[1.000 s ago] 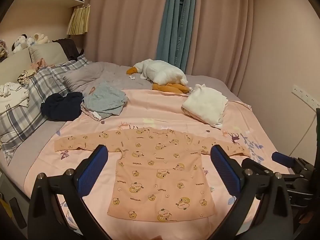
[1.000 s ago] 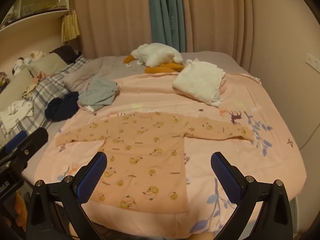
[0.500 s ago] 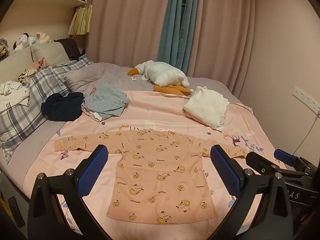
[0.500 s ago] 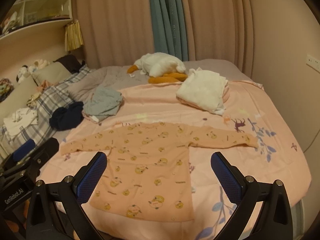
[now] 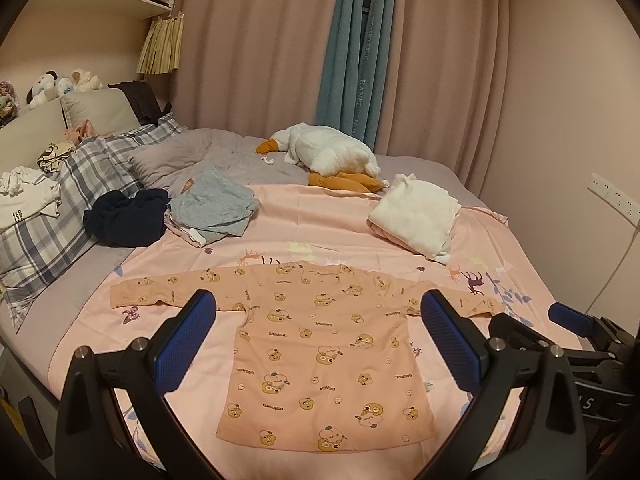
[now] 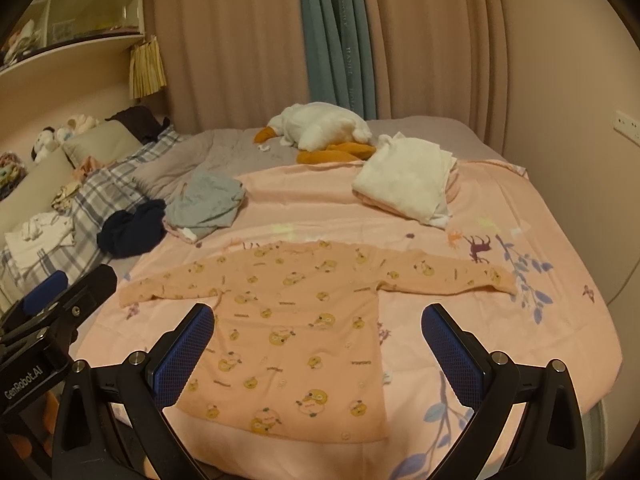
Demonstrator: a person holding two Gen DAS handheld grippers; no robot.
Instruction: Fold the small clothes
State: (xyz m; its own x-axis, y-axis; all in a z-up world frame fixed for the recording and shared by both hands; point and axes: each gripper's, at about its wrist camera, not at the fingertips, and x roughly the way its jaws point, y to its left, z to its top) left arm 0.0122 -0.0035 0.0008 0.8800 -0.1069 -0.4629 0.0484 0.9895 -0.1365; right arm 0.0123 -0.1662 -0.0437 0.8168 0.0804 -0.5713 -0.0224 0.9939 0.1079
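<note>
The folding looks barely begun. One peach bear-print top (image 5: 320,344) lies flat and unfolded at the centre of the left wrist view, both sleeves spread, on the pink sheet (image 5: 320,220). Going left to right across the upper half: one dark navy bundle (image 5: 124,216), one loose grey garment (image 5: 214,208), one goose plush (image 5: 328,156), one white folded stack (image 5: 416,216), apparently done. The left gripper (image 5: 318,344) and the right gripper (image 6: 318,352) both hang spread wide, empty, above the top's hem.

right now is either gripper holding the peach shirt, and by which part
Nothing is held. The left gripper and right gripper both hang open above the peach shirt, which lies spread flat on the pink sheet, sleeves out.
</note>
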